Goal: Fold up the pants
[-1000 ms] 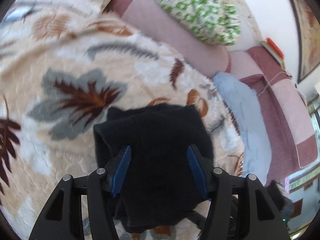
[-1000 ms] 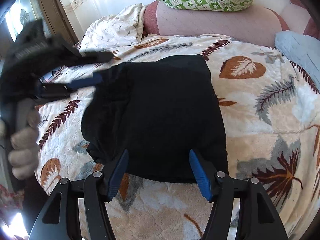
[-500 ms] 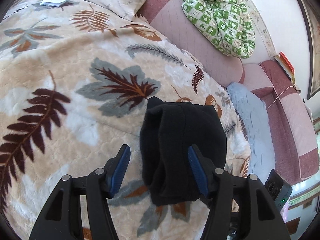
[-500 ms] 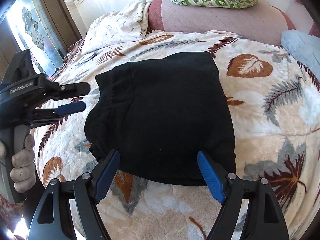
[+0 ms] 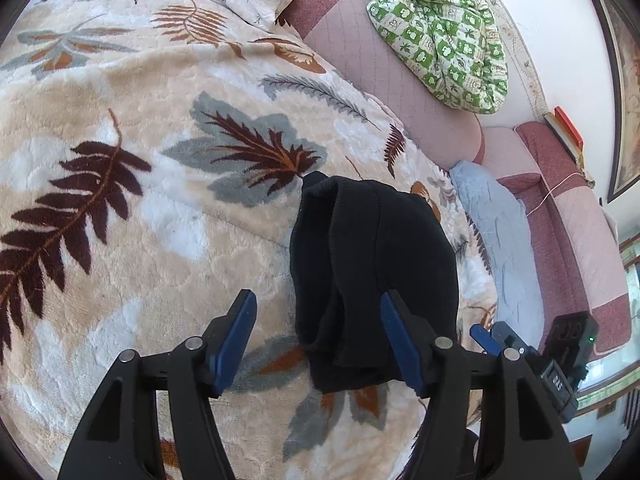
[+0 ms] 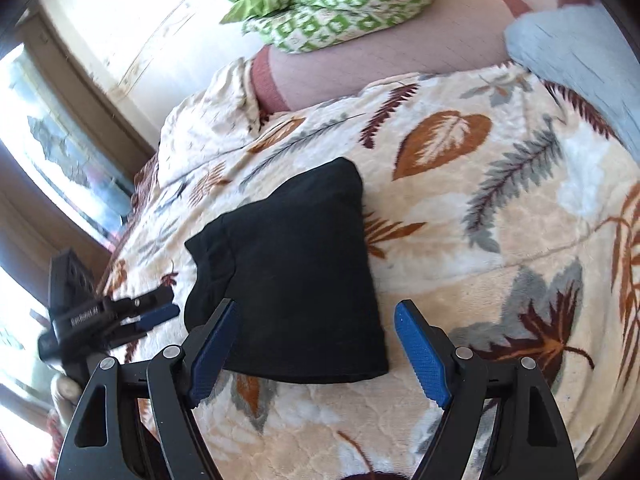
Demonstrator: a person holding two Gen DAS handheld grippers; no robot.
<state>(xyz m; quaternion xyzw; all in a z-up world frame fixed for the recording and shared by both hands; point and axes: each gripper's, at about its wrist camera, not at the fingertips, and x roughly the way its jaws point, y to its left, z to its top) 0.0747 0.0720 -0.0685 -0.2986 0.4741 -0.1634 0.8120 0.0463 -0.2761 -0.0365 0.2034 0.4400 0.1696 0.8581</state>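
Note:
The black pants lie folded into a compact bundle on the leaf-patterned blanket; they also show in the right wrist view. My left gripper is open and empty, above the bundle's near left edge. My right gripper is open and empty, hovering over the bundle's near edge. The left gripper also shows at the left of the right wrist view, beside the pants and apart from them. The right gripper's blue tip shows in the left wrist view.
A pink padded headboard with a green patterned quilt runs along the far side. A light blue pillow lies right of the pants. A cream pillow and a window are at the left.
Both grippers have drawn back from the pants and lifted. The left gripper has moved off the bundle to its side. The right wrist view has tilted. The pants stay folded in place.

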